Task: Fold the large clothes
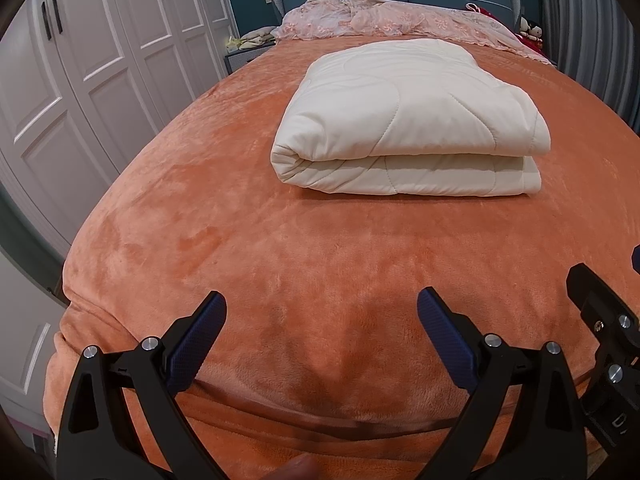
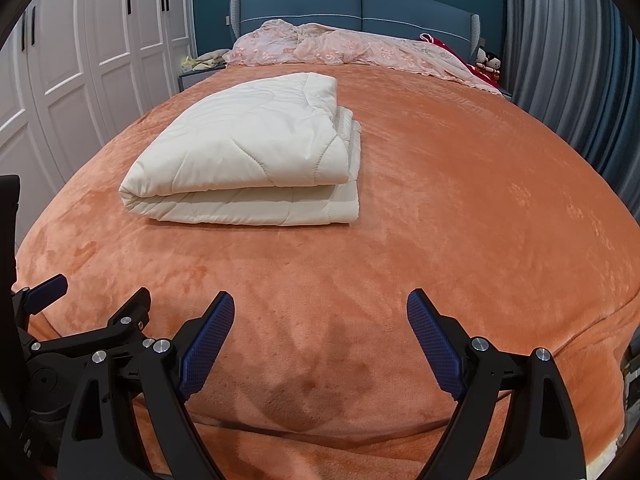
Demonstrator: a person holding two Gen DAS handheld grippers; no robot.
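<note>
A cream quilted blanket (image 1: 412,120) lies folded into a thick rectangle on the orange bed cover (image 1: 248,240); it also shows in the right wrist view (image 2: 248,152), left of centre. My left gripper (image 1: 322,310) is open and empty, held over the foot of the bed, well short of the blanket. My right gripper (image 2: 320,308) is open and empty, also over the foot of the bed. Each gripper shows at the edge of the other's view: the right one (image 1: 600,320) and the left one (image 2: 80,312).
A pink lace cover (image 1: 384,20) is bunched at the blue headboard (image 2: 360,4). White wardrobe doors (image 1: 80,60) stand along the left. Grey curtains (image 2: 568,60) hang on the right. Small dolls (image 2: 488,62) sit by the far right corner.
</note>
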